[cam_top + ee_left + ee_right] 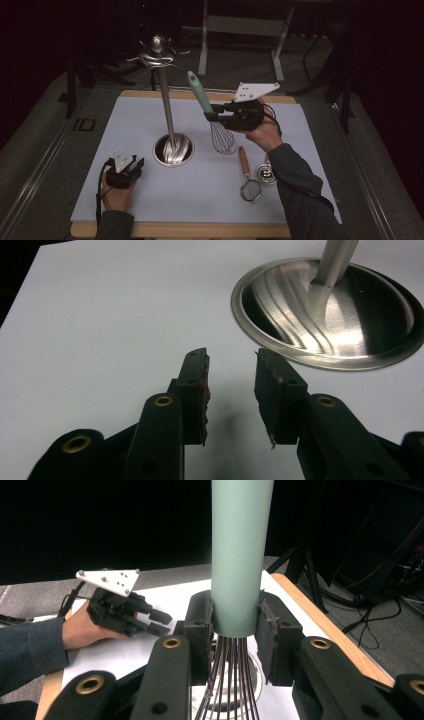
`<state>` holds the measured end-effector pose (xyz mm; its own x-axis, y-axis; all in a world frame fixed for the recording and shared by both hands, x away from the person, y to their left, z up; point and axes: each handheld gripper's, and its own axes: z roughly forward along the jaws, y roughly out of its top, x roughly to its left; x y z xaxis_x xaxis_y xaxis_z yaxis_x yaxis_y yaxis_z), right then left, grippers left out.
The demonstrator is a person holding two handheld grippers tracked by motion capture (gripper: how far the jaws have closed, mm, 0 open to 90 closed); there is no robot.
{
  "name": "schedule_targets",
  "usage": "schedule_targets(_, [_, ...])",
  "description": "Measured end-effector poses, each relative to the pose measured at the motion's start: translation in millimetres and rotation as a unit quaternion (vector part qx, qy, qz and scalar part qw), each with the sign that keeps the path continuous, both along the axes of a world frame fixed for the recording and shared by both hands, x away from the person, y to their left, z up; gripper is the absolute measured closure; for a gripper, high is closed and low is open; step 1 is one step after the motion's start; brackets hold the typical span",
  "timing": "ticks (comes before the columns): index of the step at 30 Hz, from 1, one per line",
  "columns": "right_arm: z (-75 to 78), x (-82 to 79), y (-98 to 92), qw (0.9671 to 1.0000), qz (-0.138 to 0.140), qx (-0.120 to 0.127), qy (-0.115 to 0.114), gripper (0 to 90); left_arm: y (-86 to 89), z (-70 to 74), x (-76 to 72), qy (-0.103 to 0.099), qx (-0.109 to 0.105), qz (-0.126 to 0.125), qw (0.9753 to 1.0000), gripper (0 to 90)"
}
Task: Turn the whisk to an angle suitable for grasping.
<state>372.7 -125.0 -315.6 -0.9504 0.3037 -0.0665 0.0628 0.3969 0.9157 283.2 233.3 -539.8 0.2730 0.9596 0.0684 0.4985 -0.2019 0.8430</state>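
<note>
A whisk (212, 120) with a mint-green handle (240, 555) and dark wires hangs tilted above the white mat, handle up and to the left. My right gripper (216, 114) is shut on the handle's lower end, just above the wires (230, 680). A steel hook stand (165, 100) rises from a round metal base (330, 315), with curved hooks at its top. My left gripper (231, 390) rests open on the mat, left of that base, with nothing between its fingers. In the high view the left gripper (131, 167) sits at the lower left.
A small strainer with a wooden handle (247, 177) lies on the mat (125, 130) below the whisk, next to a small round metal object (266, 173). The mat covers a wooden board (180, 230). Dark floor and a metal frame (240, 30) lie beyond.
</note>
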Motion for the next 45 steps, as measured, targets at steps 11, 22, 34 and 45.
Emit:
schedule_targets(11, [14.7,-1.5,12.1,0.9998,0.011,0.01,-0.01,69.2,0.1,0.0,0.0,0.0,-0.001,-0.001,1.0,66.6])
schedule_targets(22, [22.8,-1.2,26.1,0.9998,0.013,0.009,-0.009,69.2,0.2,0.0,0.0,0.0,-0.001,-0.001,1.0,66.5])
schedule_targets(34, [17.7,5.5,35.2,1.0,0.007,0.004,-0.001,69.2,0.3,0.1,-0.2,0.0,-0.001,-0.002,1.0,66.5])
schedule_targets(45, [12.8,5.4,42.1,1.0,-0.003,0.0,-0.009,68.9,0.2,0.0,-0.1,0.0,-0.001,-0.002,1.0,66.4])
